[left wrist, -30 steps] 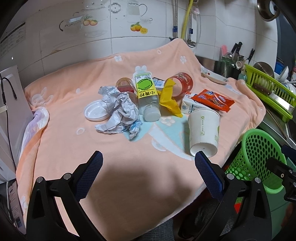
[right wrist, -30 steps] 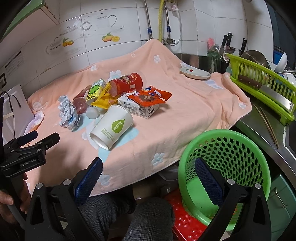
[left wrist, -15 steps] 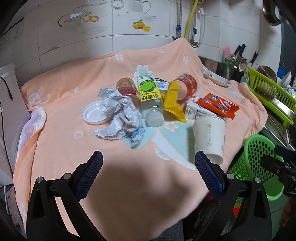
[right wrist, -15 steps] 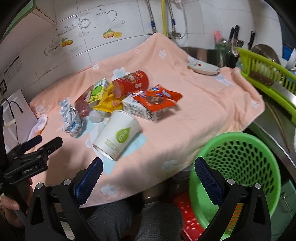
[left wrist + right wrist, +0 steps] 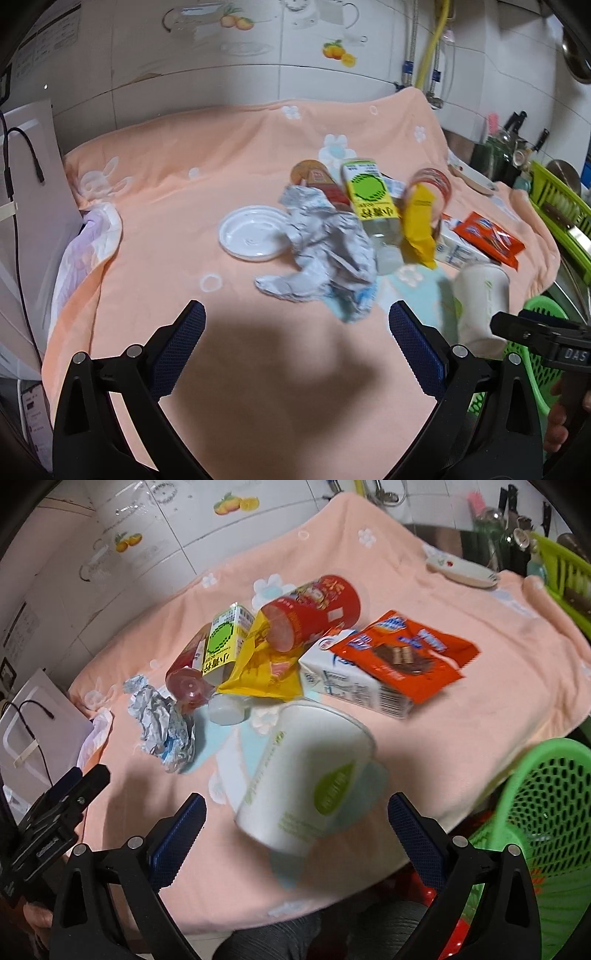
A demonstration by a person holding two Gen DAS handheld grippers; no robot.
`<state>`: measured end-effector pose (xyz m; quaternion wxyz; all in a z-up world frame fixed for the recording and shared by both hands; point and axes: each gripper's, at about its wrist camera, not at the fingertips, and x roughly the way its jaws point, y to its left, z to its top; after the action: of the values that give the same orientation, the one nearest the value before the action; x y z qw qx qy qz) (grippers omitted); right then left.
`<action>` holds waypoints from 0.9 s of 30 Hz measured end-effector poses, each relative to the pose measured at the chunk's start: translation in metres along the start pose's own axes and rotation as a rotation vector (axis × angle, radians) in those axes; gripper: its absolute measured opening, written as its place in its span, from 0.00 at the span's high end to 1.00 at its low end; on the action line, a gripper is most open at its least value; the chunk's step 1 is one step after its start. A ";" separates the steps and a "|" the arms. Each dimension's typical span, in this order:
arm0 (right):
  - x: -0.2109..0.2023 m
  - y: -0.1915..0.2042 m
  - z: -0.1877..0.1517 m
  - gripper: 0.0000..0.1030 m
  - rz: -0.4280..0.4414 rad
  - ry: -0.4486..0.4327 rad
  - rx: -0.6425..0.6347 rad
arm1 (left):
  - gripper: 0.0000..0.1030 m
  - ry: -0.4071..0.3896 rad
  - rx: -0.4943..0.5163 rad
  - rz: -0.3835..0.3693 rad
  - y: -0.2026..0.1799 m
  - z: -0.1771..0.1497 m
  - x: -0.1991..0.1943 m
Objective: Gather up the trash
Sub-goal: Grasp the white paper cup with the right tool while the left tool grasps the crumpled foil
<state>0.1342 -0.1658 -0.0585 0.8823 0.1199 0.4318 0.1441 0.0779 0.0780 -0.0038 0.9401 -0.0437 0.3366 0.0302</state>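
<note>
Trash lies on a peach towel [image 5: 229,173]: crumpled foil paper [image 5: 325,254], a white lid [image 5: 251,233], a green-label bottle [image 5: 369,195], a yellow wrapper [image 5: 417,225], a red can [image 5: 314,609], a milk carton [image 5: 354,686], an orange snack wrapper [image 5: 402,653] and a white paper cup [image 5: 306,779] on its side. My left gripper [image 5: 297,343] is open and empty, just short of the foil paper. My right gripper [image 5: 295,830] is open, with the cup's near end between its fingers [image 5: 177,830]. A green basket [image 5: 546,812] sits low at the right.
A tiled wall stands behind the towel. A green dish rack [image 5: 561,206] and knives are at the far right. A small white dish [image 5: 461,568] lies at the towel's back right. A white panel with a black cable [image 5: 26,177] stands at the left.
Both grippers have moved forward toward the trash. The left one now faces the foil paper closely. The right one has closed in on the paper cup. Both stay open.
</note>
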 end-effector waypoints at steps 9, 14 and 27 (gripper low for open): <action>0.034 -0.002 0.014 0.23 -0.001 0.064 0.087 | 0.05 0.031 0.009 -0.056 0.003 0.017 0.027; 0.035 -0.002 0.012 0.38 -0.001 0.066 0.110 | 0.06 0.065 0.017 -0.131 -0.005 0.026 0.048; -0.001 0.007 0.000 0.42 -0.032 -0.018 0.034 | 0.38 0.119 -0.020 -0.143 -0.018 0.027 0.082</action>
<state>0.1330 -0.1597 -0.0556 0.8862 0.1292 0.4280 0.1213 0.1599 0.0655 -0.0339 0.9177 -0.0787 0.3878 -0.0365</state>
